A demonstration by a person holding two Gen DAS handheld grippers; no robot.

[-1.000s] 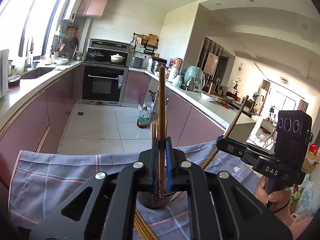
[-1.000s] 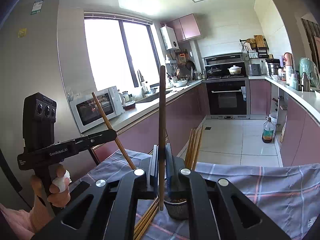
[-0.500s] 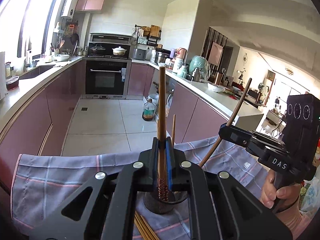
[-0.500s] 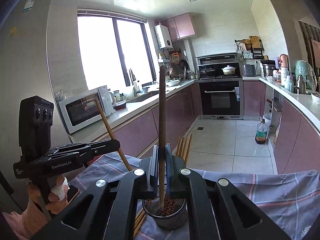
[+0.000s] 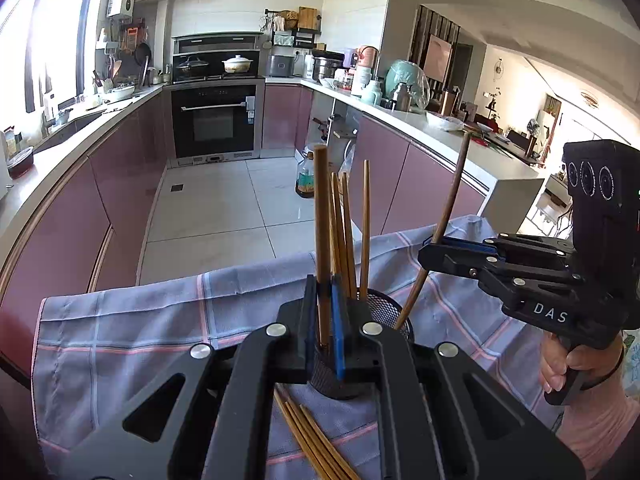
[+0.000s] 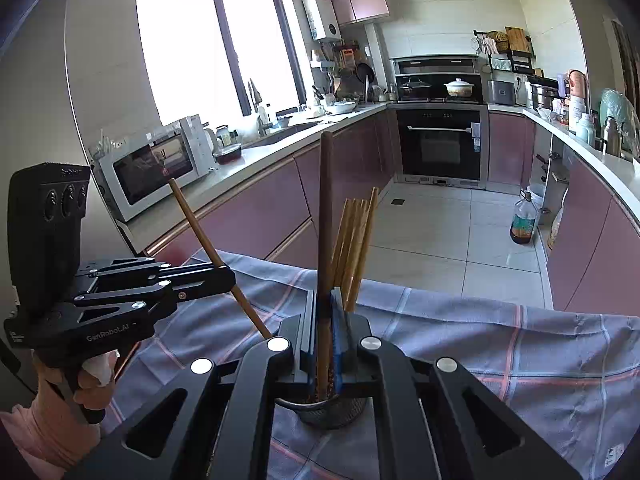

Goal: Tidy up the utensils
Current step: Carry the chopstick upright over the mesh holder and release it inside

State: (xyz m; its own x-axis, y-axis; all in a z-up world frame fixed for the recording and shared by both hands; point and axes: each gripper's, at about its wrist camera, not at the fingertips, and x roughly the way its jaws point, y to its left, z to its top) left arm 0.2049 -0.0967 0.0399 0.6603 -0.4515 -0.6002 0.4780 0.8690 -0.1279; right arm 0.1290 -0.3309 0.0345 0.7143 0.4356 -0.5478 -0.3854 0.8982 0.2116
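Left tongs (image 5: 325, 312) clamped on one dark chopstick (image 5: 321, 216), lower end inside the black mesh holder (image 5: 386, 310). Right tongs (image 6: 325, 320) likewise clamped on a dark chopstick (image 6: 325, 208) over the holder; tip apparently inside, not certain. Loose chopsticks (image 5: 308, 436) on the checked cloth (image 5: 132, 320) seen from left wrist only. Desk edge just beyond holder; open floor past it.
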